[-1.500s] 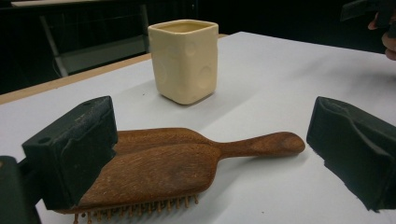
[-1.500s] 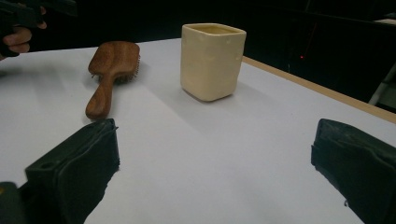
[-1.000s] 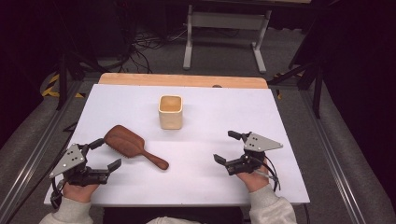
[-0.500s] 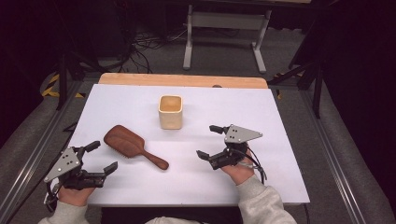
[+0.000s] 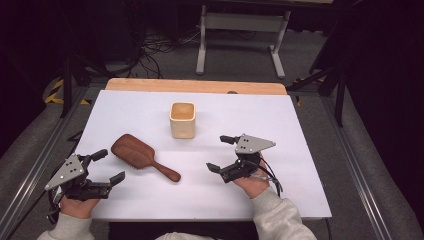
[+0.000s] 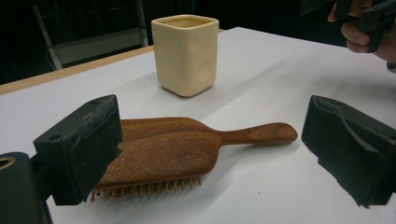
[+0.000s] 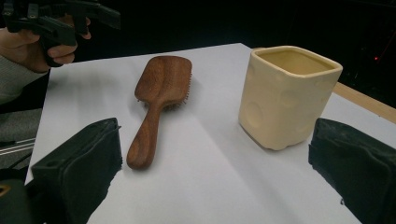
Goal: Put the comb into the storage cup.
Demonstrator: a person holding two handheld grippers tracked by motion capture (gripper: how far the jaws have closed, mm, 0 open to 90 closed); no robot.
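Observation:
A dark wooden hairbrush (image 5: 135, 152) lies bristles down on the white table (image 5: 300, 130), with its handle toward the right front. A cream square cup (image 5: 182, 120) stands upright behind it. My left gripper (image 5: 111, 165) rests at the front left, open, just left of the brush head (image 6: 173, 149). Its jaws have just closed a little, with nothing between them. My right gripper (image 5: 216, 152) is held open to the right of the brush handle, facing the brush (image 7: 161, 88) and the cup (image 7: 285, 98), touching neither.
A bare wooden strip (image 5: 195, 86) runs along the table's far edge. Metal rails (image 5: 350, 150) flank the table. A grey stand (image 5: 240, 30) and cables sit on the floor behind. White surface spreads to the right of the right hand.
My right gripper has moved left toward the middle of the table, closer to the brush handle. The left gripper, brush and cup have stayed put.

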